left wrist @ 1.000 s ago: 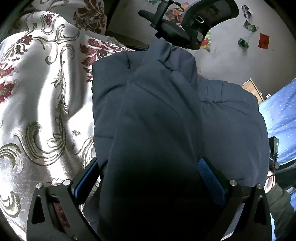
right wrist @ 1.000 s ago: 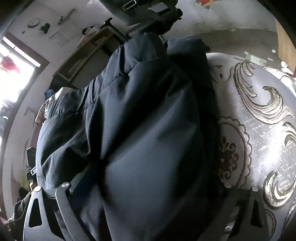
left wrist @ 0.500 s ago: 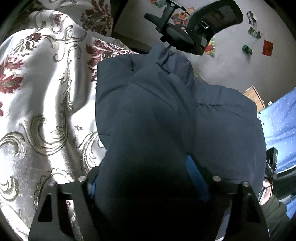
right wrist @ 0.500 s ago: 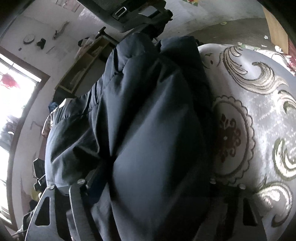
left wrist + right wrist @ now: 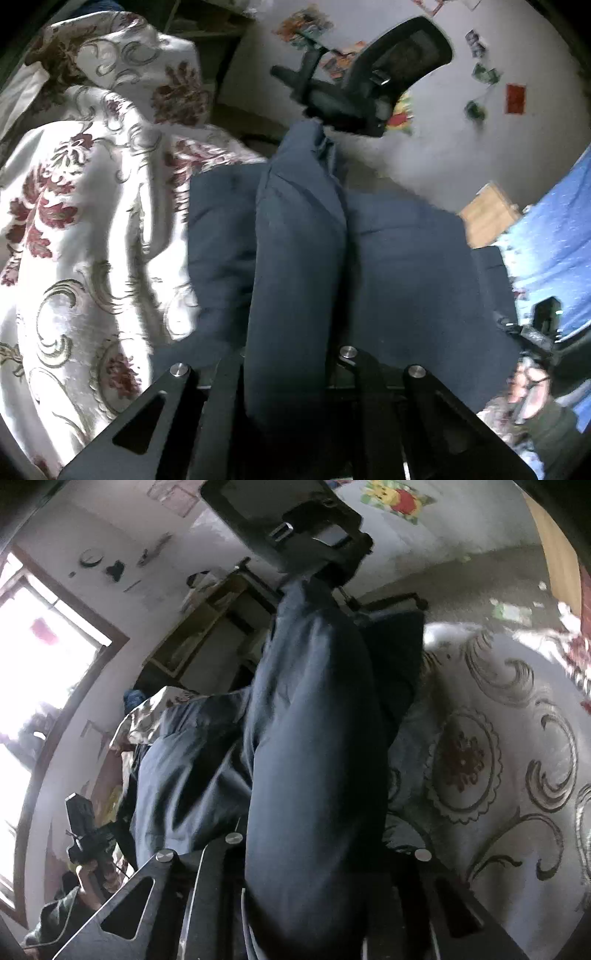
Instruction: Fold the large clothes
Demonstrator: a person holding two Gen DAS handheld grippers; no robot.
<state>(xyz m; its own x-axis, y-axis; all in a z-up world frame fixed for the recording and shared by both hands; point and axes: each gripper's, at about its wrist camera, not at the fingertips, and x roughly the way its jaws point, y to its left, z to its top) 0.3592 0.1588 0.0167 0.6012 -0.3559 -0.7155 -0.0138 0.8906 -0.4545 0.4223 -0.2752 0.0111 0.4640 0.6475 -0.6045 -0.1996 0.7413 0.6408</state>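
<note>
A dark blue padded jacket (image 5: 295,240) lies on a bed with a floral cover (image 5: 92,221). A raised lengthwise fold of it runs away from me toward the chair. My left gripper (image 5: 288,373) is at the near end of that fold. Its jaws are closing, with the bunched fabric pinched between them. In the right wrist view the same jacket (image 5: 314,720) rises as a thick ridge. My right gripper (image 5: 314,853) also has closing jaws that squeeze the fold. The pads of both grippers are hidden by the fabric.
A black office chair (image 5: 369,85) stands beyond the bed's far edge. A blue dotted cloth (image 5: 554,229) lies to the right. A person's hand (image 5: 528,387) holds the other gripper at the lower right. The patterned cover (image 5: 498,757) spreads to the right, and a bright window (image 5: 37,664) is on the left.
Both grippers' jaws have gone from wide to narrow around the jacket's fold. Both have risen and lifted the fabric into a taller ridge, so more of the room shows behind.
</note>
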